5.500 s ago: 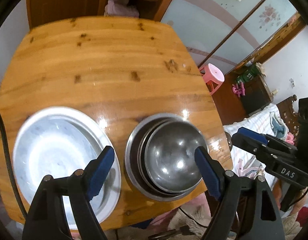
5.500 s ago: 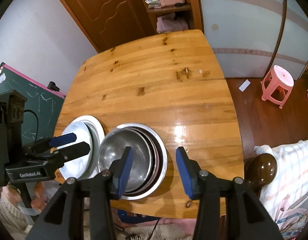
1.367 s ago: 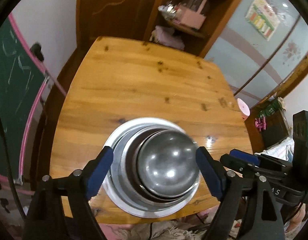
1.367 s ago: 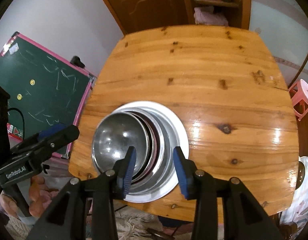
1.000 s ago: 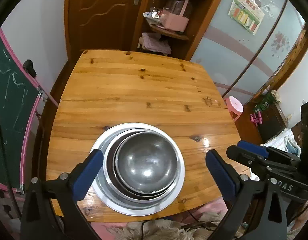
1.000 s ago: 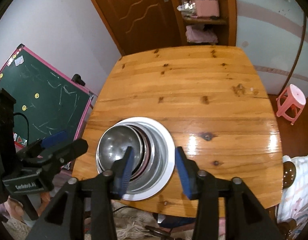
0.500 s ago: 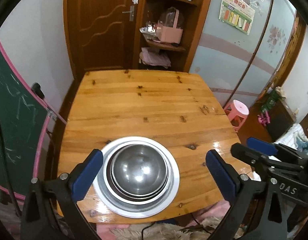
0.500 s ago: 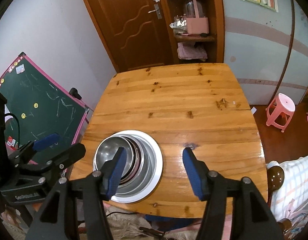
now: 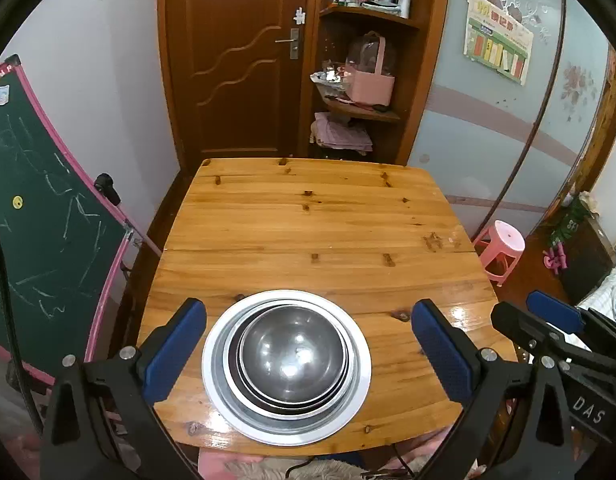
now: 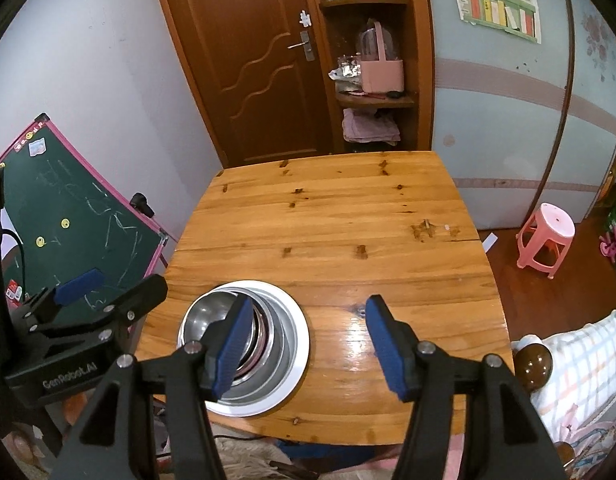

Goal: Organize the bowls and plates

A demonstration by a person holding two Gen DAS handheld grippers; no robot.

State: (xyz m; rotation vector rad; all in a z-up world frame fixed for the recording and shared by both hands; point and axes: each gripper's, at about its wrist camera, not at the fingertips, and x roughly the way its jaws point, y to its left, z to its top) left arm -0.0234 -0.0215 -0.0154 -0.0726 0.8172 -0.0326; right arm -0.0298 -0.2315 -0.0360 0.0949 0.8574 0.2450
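Both grippers hang empty, jaws apart. Left gripper (image 10: pixel 107 300) reads "GenRobot.AI", right gripper (image 9: pixel 548 328) "DAS". Steel bowls (image 9: pixel 291 356) sit nested on the bench (image 9: pixel 308 232).

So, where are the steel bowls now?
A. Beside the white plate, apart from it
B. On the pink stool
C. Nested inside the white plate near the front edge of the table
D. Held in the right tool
C: the bowls sit nested in the plate, near the table front edge; both tools stand open and hold nothing.
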